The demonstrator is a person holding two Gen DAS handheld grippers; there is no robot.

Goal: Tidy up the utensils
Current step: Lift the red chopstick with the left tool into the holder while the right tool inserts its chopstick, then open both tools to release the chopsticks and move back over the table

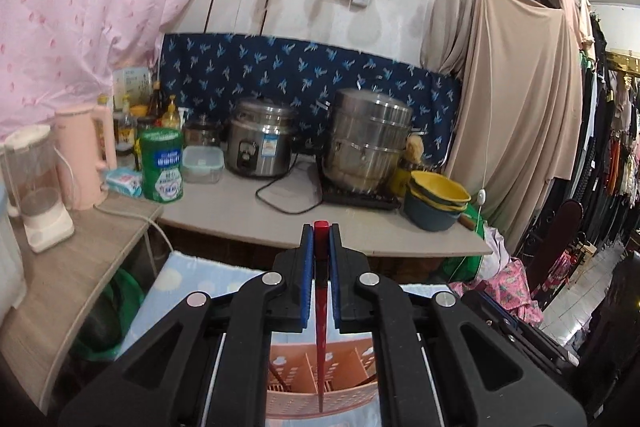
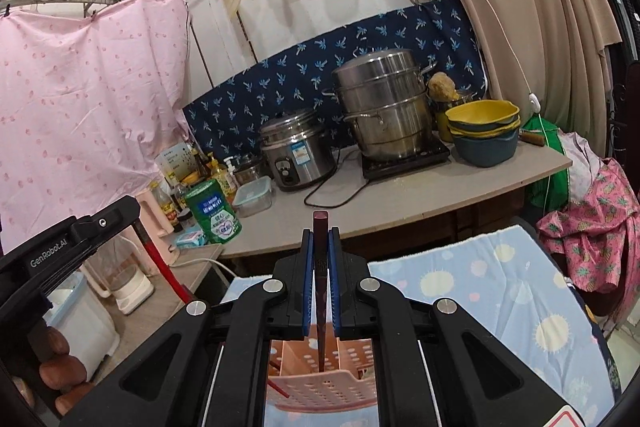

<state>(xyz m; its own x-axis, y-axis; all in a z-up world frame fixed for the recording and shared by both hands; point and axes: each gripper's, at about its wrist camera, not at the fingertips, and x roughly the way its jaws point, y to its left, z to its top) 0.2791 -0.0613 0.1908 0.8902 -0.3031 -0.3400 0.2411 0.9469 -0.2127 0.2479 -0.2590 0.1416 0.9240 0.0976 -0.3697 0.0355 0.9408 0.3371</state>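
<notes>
My left gripper (image 1: 321,239) is shut on a red chopstick (image 1: 320,307). The chopstick's tip hangs down into a pink perforated utensil basket (image 1: 348,399) seen between the gripper arms. My right gripper (image 2: 321,243) is shut on a dark maroon chopstick (image 2: 320,307), which points down into the same basket (image 2: 320,391). Dividers split the basket into compartments, and another red stick (image 2: 278,389) leans at its left side. In the right wrist view the left gripper (image 2: 120,215) shows at the left edge with its red chopstick (image 2: 164,271) slanting down.
The basket stands on a light blue dotted cloth (image 2: 480,291). Beyond it a counter (image 1: 360,231) carries a rice cooker (image 1: 260,143), a steel steamer pot (image 1: 368,139), stacked yellow and blue bowls (image 1: 436,199), a green can (image 1: 162,165) and bottles. A pink curtain (image 1: 80,7) hangs at the left.
</notes>
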